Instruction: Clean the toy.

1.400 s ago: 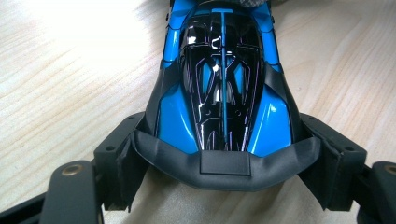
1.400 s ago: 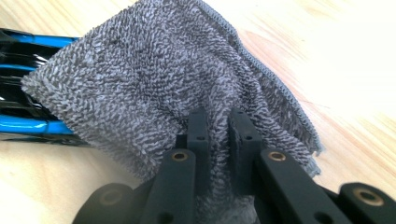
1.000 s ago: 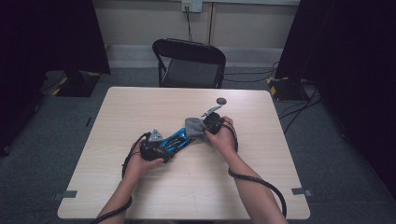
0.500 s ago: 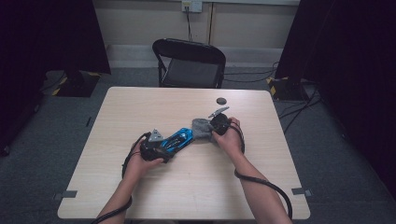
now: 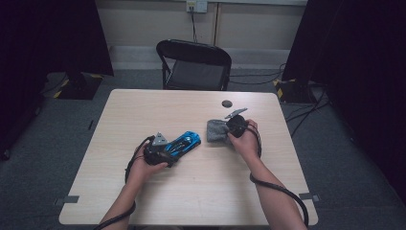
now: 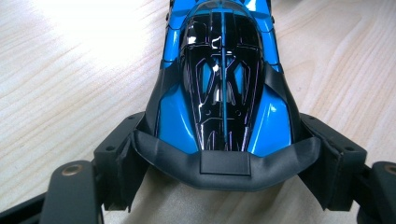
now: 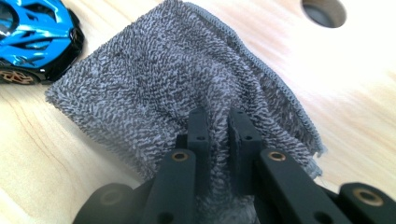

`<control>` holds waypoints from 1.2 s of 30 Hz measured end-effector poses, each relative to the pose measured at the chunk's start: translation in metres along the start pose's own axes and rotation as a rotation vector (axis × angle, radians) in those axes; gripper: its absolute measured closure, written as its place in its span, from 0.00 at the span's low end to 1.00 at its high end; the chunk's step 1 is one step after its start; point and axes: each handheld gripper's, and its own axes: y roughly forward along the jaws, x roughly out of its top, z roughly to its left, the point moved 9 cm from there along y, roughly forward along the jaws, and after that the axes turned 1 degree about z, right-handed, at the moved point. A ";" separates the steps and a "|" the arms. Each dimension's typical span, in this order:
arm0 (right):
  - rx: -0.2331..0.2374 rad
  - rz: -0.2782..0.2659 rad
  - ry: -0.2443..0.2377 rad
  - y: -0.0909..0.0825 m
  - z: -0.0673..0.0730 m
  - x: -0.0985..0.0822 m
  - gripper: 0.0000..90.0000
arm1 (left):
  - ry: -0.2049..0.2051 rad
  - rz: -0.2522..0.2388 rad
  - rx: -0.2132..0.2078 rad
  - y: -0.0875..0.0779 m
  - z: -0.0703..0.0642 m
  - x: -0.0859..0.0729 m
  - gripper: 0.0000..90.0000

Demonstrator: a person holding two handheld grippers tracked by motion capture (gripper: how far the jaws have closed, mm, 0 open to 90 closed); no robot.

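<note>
The left claw (image 5: pixel 168 149) is holding the blue car (image 5: pixel 183 143) by its rear end, its jaws clamped on the two sides of the body; the car is resting on the tabletop (image 5: pixel 191 191) near the middle, and this hand is not moving since a second ago. The right claw (image 5: pixel 225 132) is pinched together on a fold of the grey cloth (image 5: pixel 216 130); compared with the earlier pictures it is carrying the cloth away from the car, toward the right, so the cloth, which was touching the nose of the car, is now lying apart from it. I am judging that one wiping stroke is finishing, and the cloth is probably being repositioned for another pass; the small dark disc (image 5: pixel 227 103) is lying untouched farther back.
</note>
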 end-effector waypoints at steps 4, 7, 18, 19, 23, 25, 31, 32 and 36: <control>0.003 -0.024 -0.002 -0.011 0.000 0.007 0.90 | 0.000 0.000 0.000 0.000 0.000 0.000 0.27; 0.016 -0.044 -0.023 -0.016 0.009 0.013 0.90 | 0.000 0.000 0.000 0.000 0.000 0.000 0.27; 0.129 -0.089 -0.116 -0.009 0.084 0.042 0.90 | -0.003 0.000 -0.001 0.000 0.000 0.000 0.27; 0.134 -0.091 -0.132 -0.008 0.091 0.045 0.90 | 0.002 0.001 0.001 0.000 0.000 0.000 0.27; 0.163 -0.095 -0.191 -0.006 0.119 0.053 0.90 | 0.001 0.001 0.000 0.000 0.000 0.000 0.27; 0.175 -0.089 -0.223 -0.003 0.132 0.055 0.90 | 0.001 0.001 0.000 0.000 0.000 0.000 0.27; 0.204 -0.077 -0.272 0.003 0.156 0.058 0.90 | 0.009 0.002 0.005 0.000 0.001 0.000 0.27; 0.205 -0.075 -0.272 0.003 0.158 0.058 0.90 | 0.009 0.002 0.004 0.000 0.001 0.000 0.27; 0.201 -0.067 -0.278 0.007 0.164 0.060 0.90 | 0.009 0.003 0.005 0.000 0.001 0.000 0.27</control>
